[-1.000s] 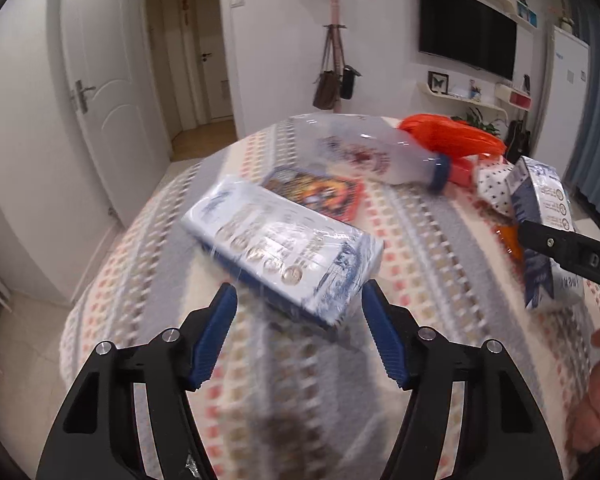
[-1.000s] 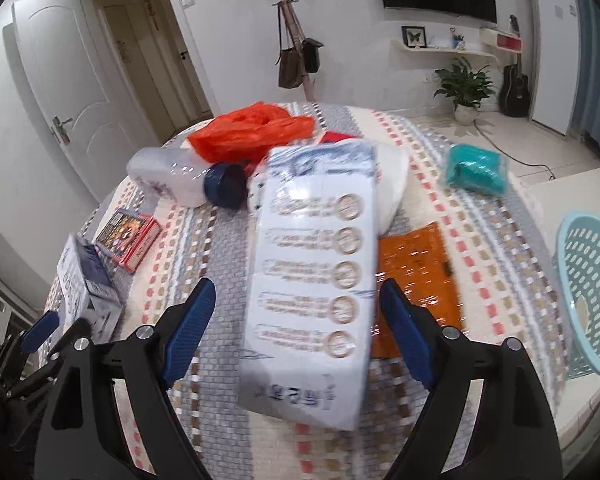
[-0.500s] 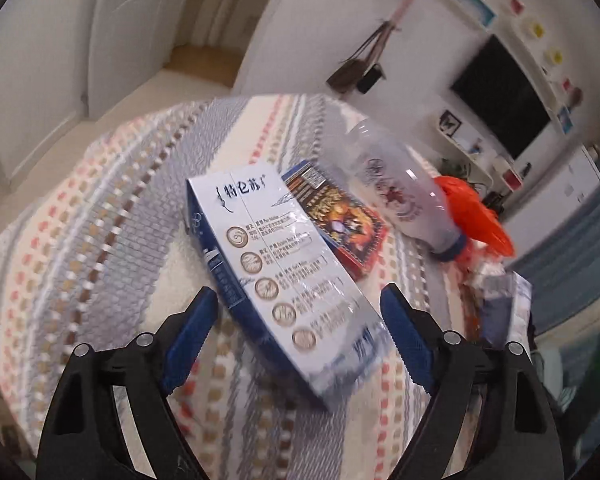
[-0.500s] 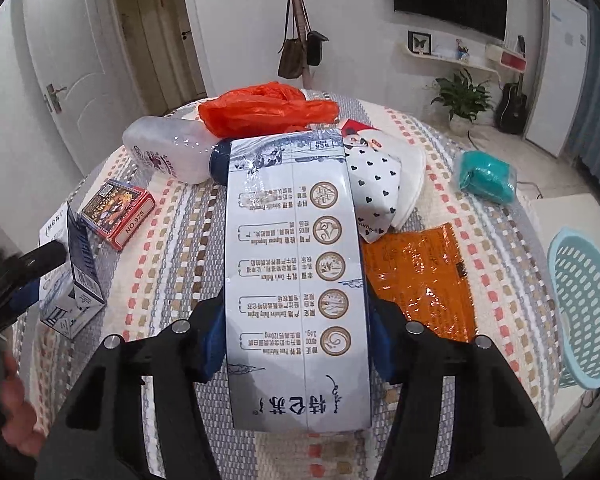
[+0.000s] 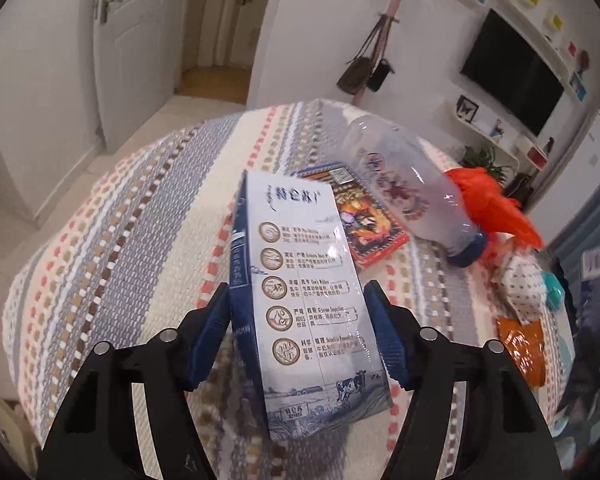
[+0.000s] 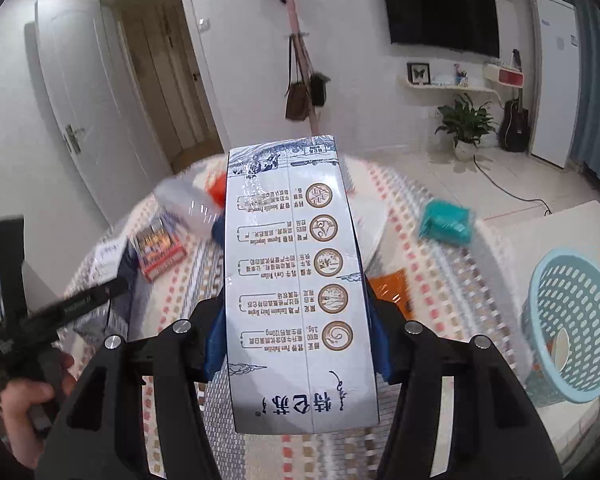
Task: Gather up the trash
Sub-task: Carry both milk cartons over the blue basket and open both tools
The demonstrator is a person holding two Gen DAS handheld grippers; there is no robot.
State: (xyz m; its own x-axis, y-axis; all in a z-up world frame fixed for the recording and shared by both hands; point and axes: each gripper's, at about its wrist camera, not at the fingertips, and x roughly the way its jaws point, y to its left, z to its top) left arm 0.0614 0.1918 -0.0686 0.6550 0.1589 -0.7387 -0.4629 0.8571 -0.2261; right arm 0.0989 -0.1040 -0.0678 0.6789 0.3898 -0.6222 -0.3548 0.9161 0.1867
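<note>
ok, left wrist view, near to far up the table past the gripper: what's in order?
left gripper shut on the milk carton → snack box → clear bottle

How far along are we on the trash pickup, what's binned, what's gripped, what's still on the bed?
Binned: the blue basket seems to hold one pale item; I can't tell what. In hand: the right gripper is shut on a milk carton, lifted; the left gripper clamps a second carton. Left on the striped cover: plastic bottle, red card box, orange bag, orange wrapper, teal packet.
</note>
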